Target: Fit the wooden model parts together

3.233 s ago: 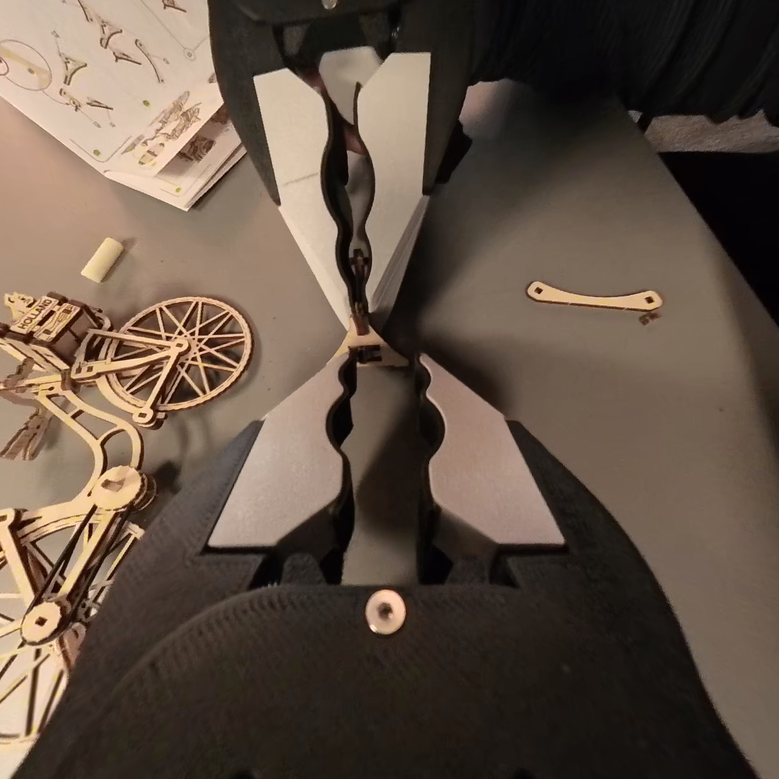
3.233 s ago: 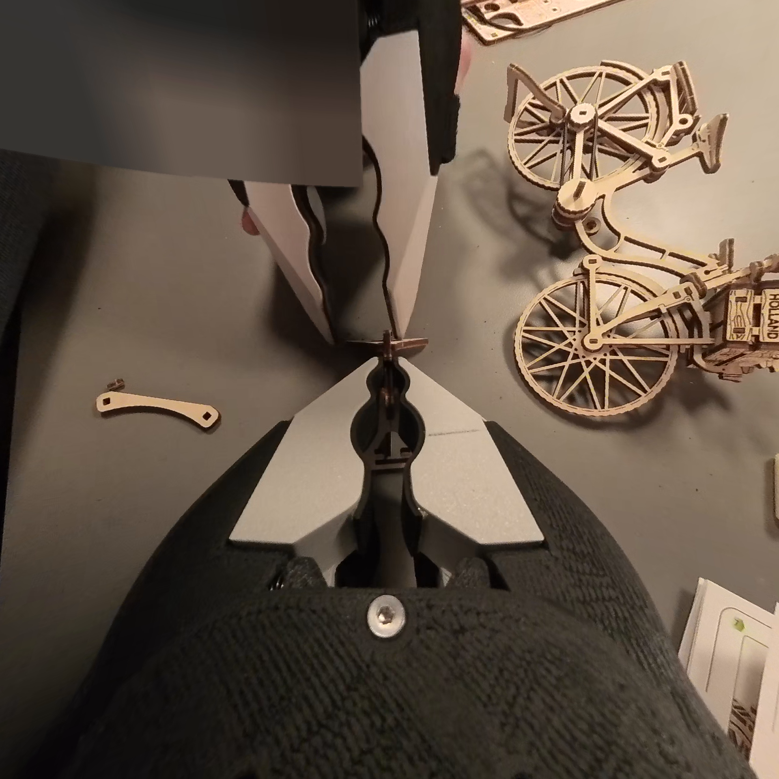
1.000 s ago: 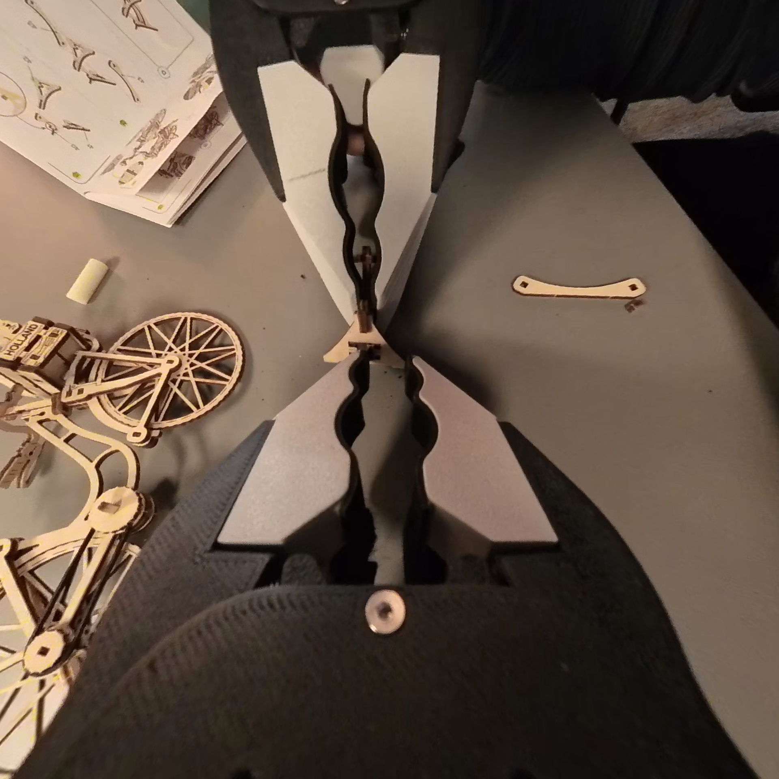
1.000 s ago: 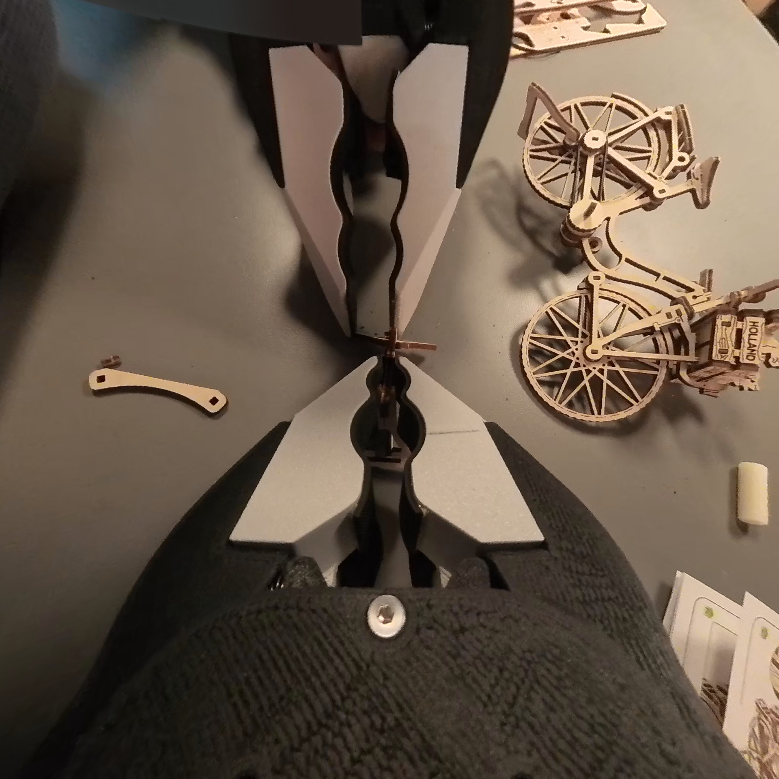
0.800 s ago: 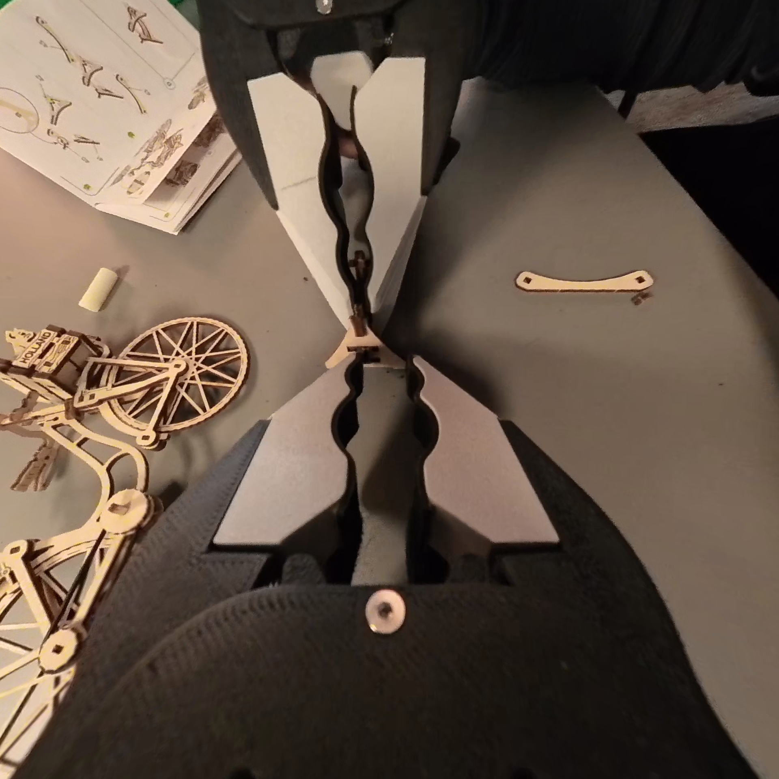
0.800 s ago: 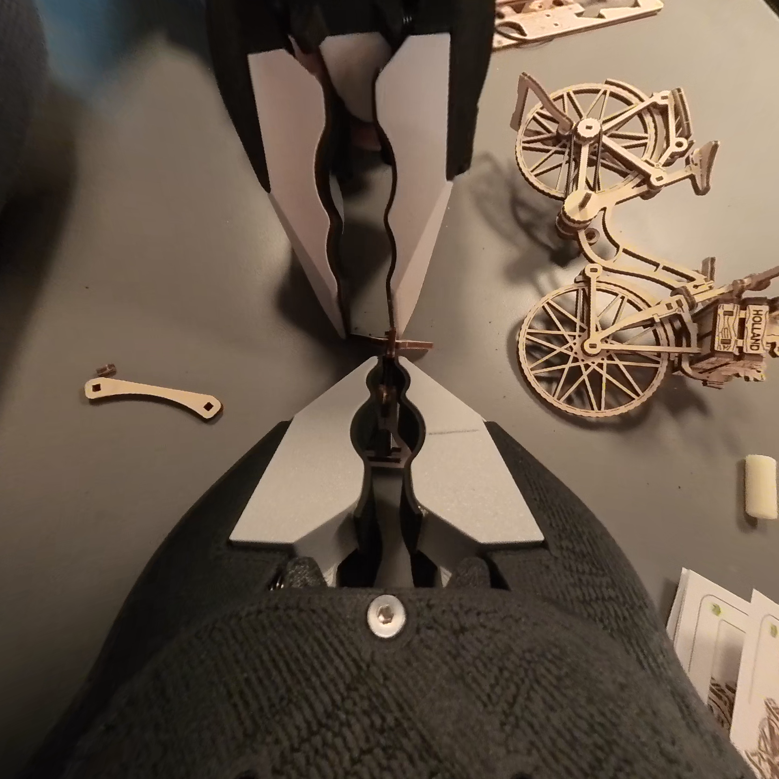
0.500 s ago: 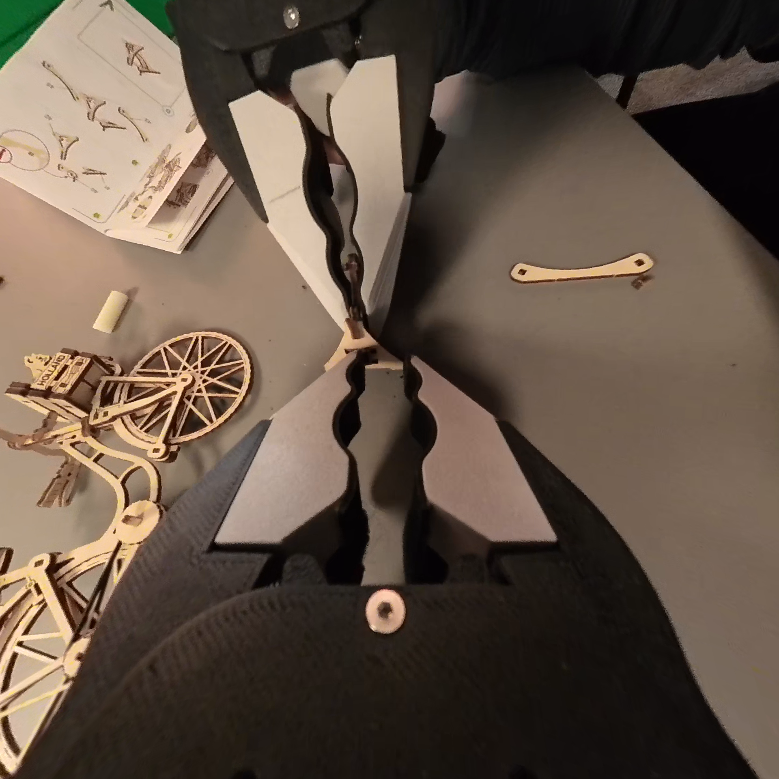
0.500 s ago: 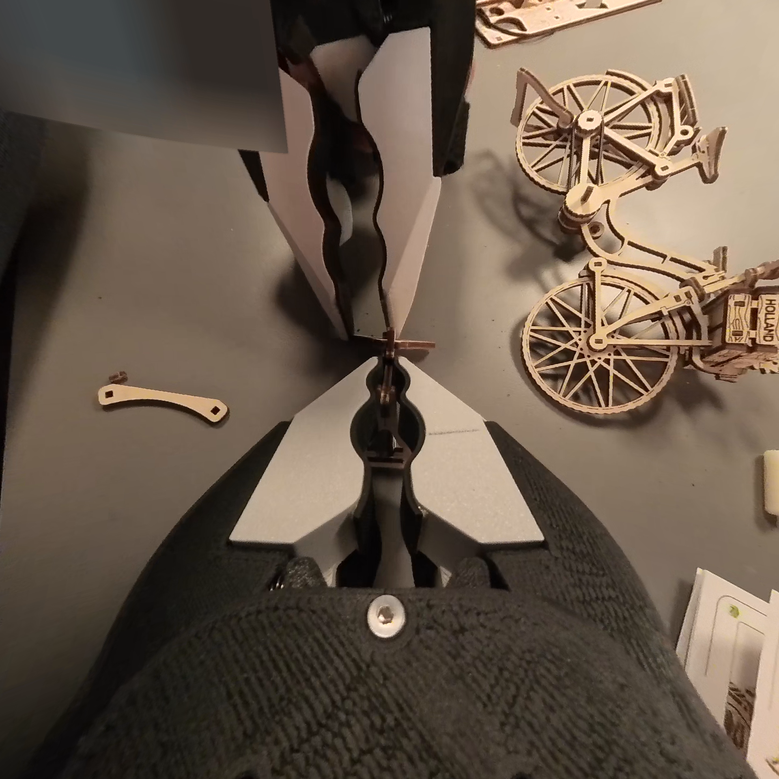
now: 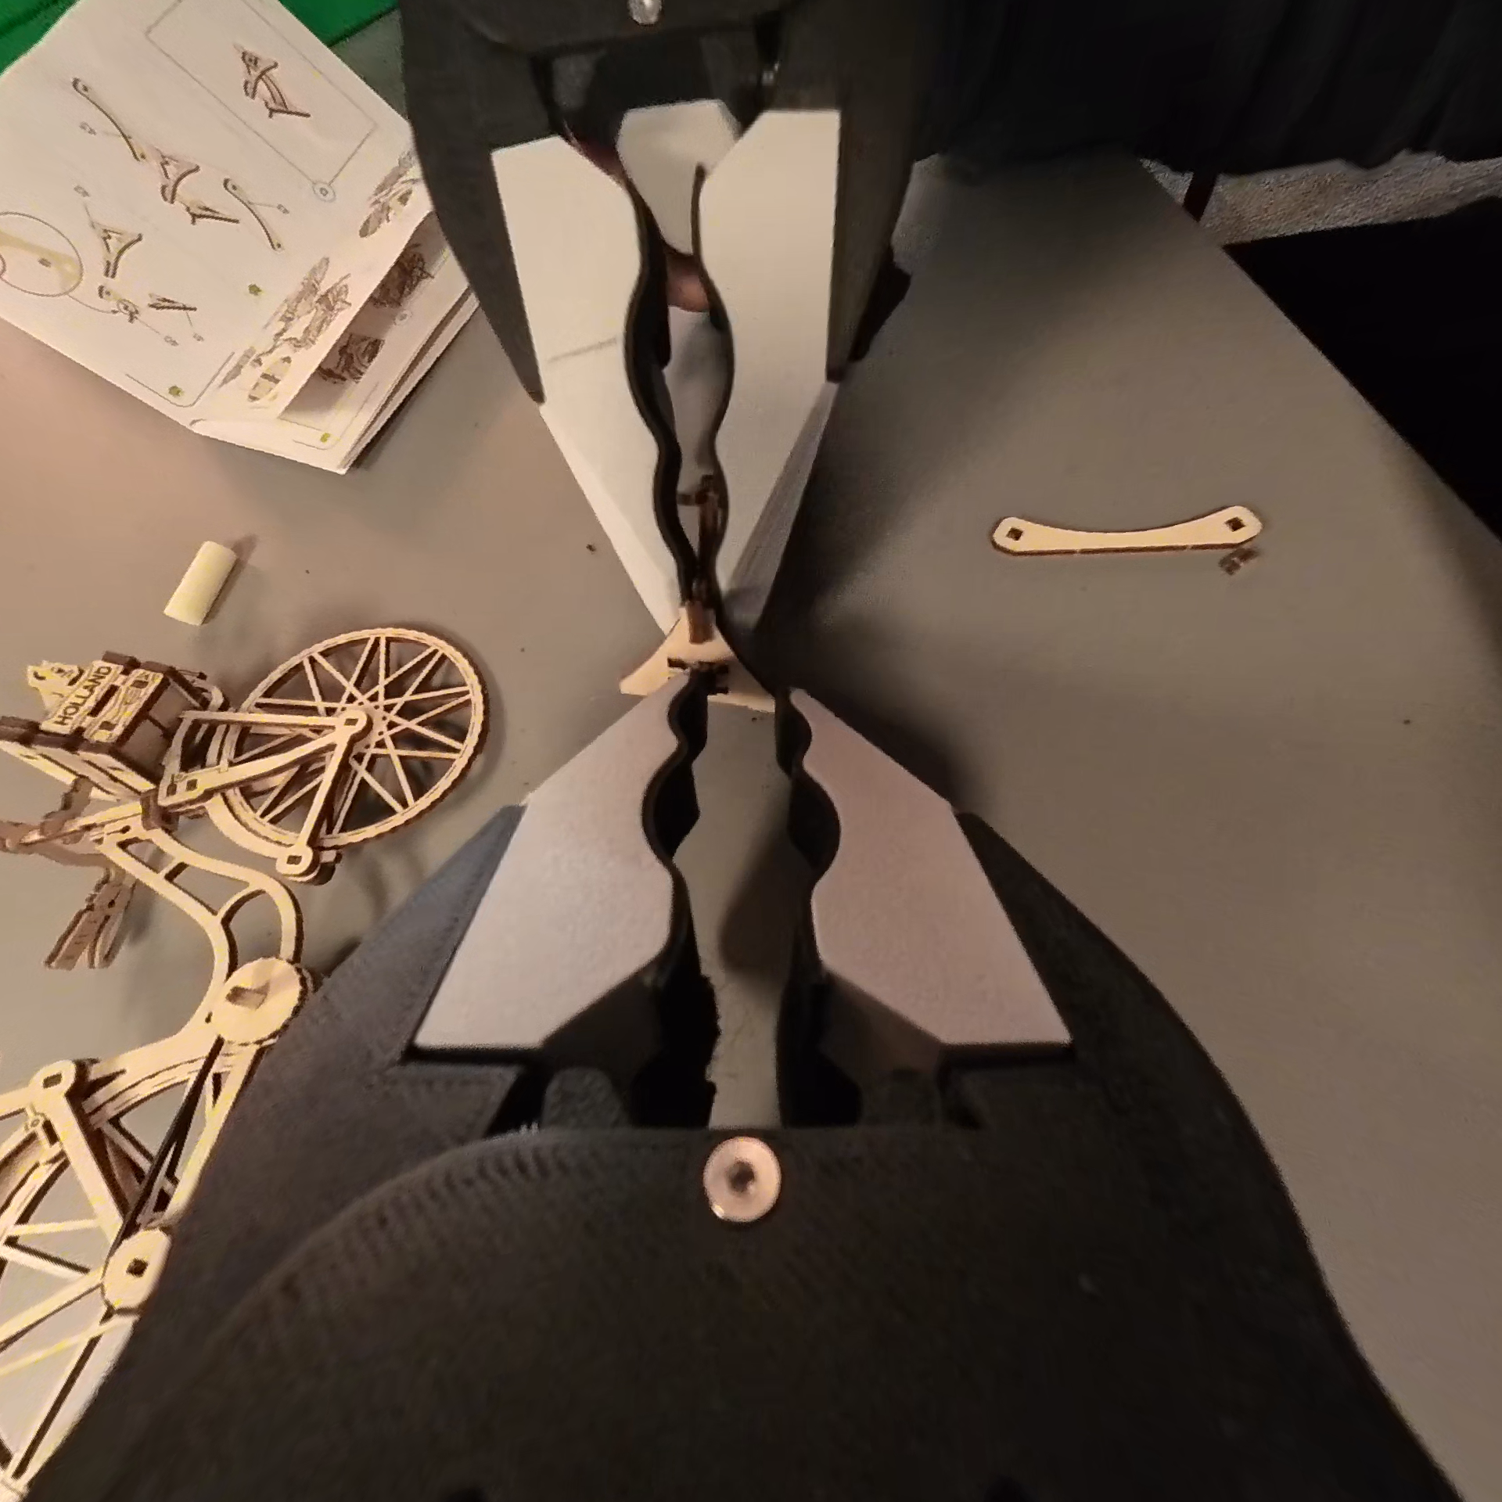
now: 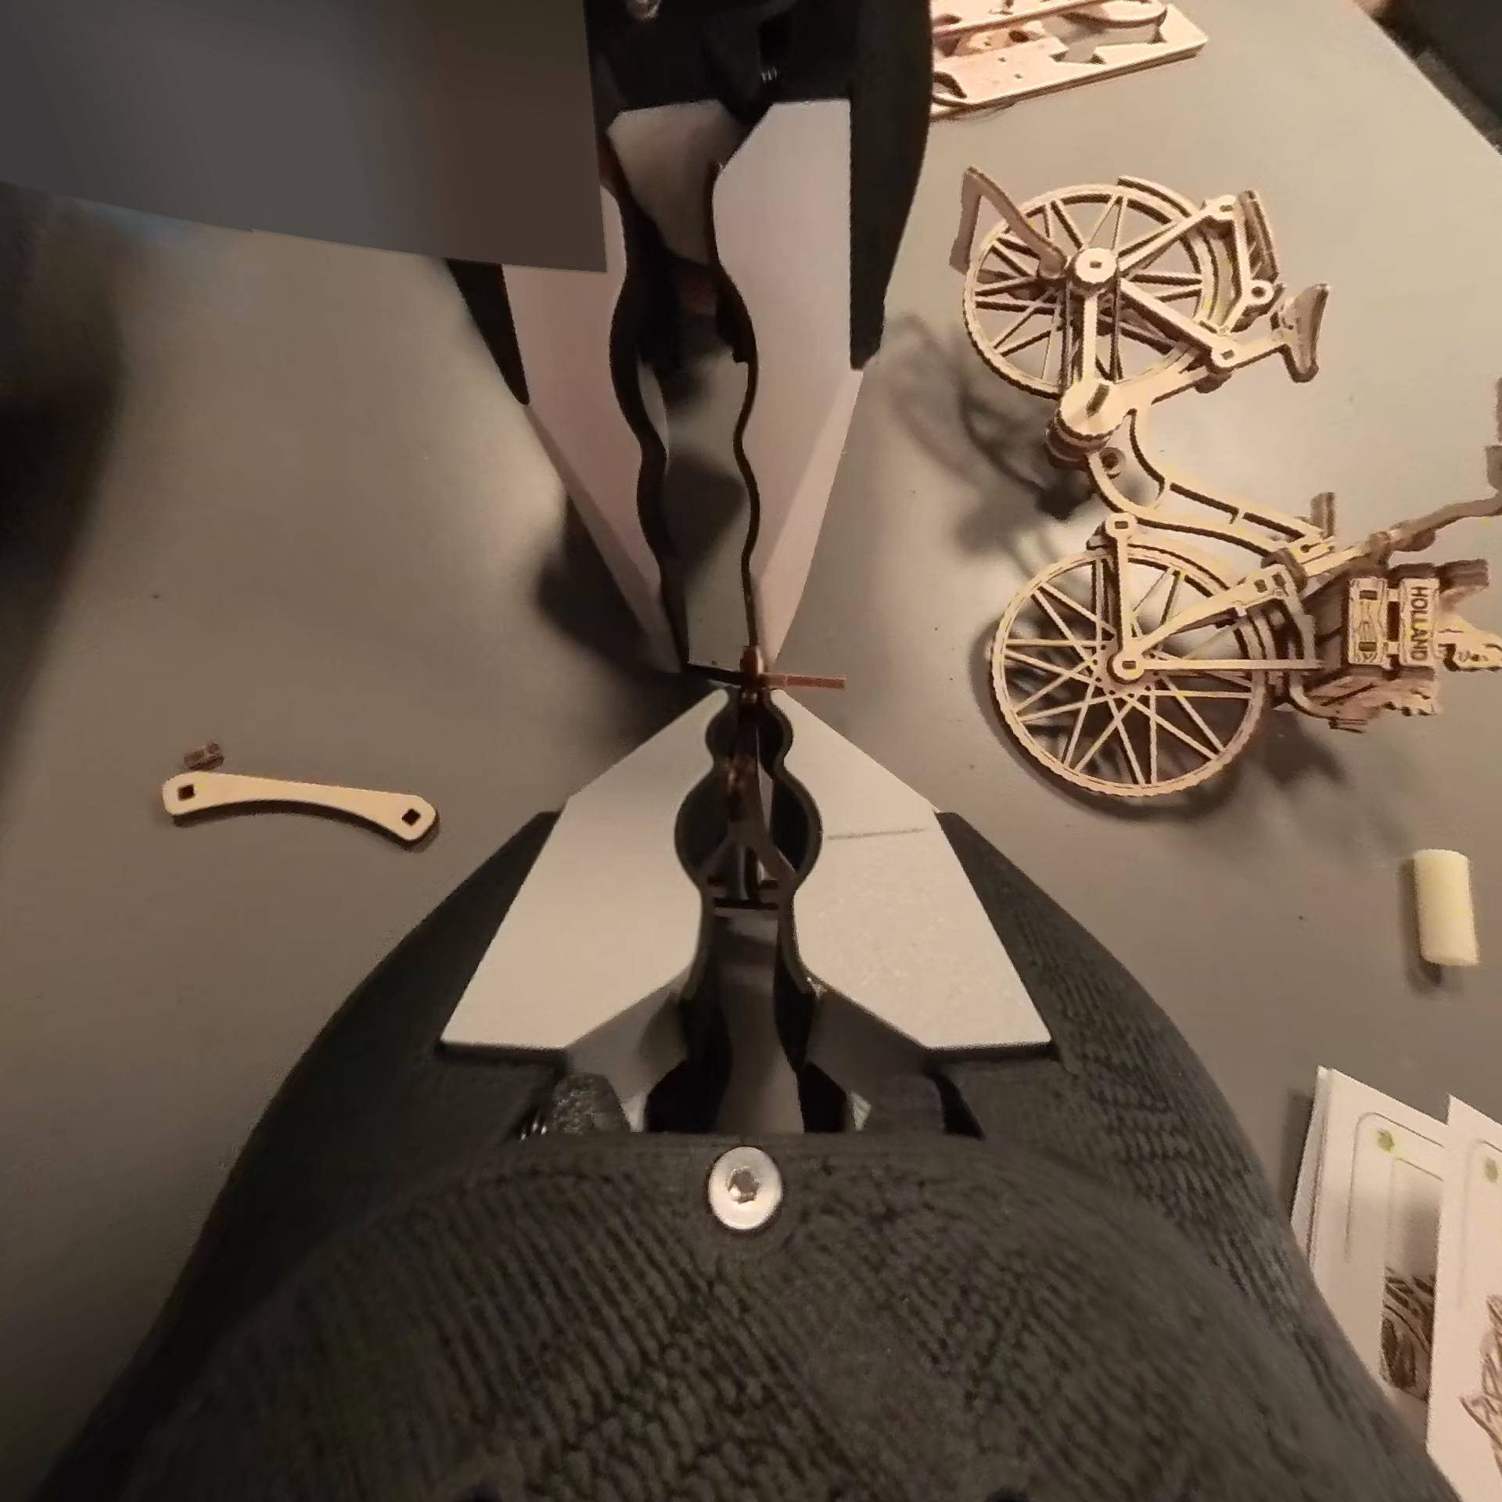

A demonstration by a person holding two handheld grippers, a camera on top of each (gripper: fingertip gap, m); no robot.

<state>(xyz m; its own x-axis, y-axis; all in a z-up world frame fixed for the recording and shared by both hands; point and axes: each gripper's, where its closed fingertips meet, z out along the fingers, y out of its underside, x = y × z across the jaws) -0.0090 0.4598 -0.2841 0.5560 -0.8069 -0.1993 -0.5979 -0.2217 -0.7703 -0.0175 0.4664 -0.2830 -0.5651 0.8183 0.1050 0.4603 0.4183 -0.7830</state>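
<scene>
Item: my right claw [image 10: 746,705], fingers pressed together on a thin dark wooden model part [image 10: 741,821] that runs back between the pads and sticks out past the tips. Item: a small flat triangular wooden piece [image 9: 689,671], seated crosswise on the front end of that part, seen edge-on from my right camera. Item: my left claw [image 9: 735,705], tip to tip with the right one, fingers spread with a clear gap; its tips stand either side of the triangular piece, and I cannot tell whether they touch it. Item: a loose curved wooden strip [image 10: 297,798] with a square hole at each end, flat on the grey table [image 10: 284,528], left of my right claw, a tiny dark scrap just beside it. Item: an assembled wooden bicycle [image 10: 1138,520] lying on its side, right of my right claw. Item: a pale short cylinder [image 10: 1443,906] nearer, further right. Item: an instruction booklet [image 9: 203,244], ahead-left of my left claw.
</scene>
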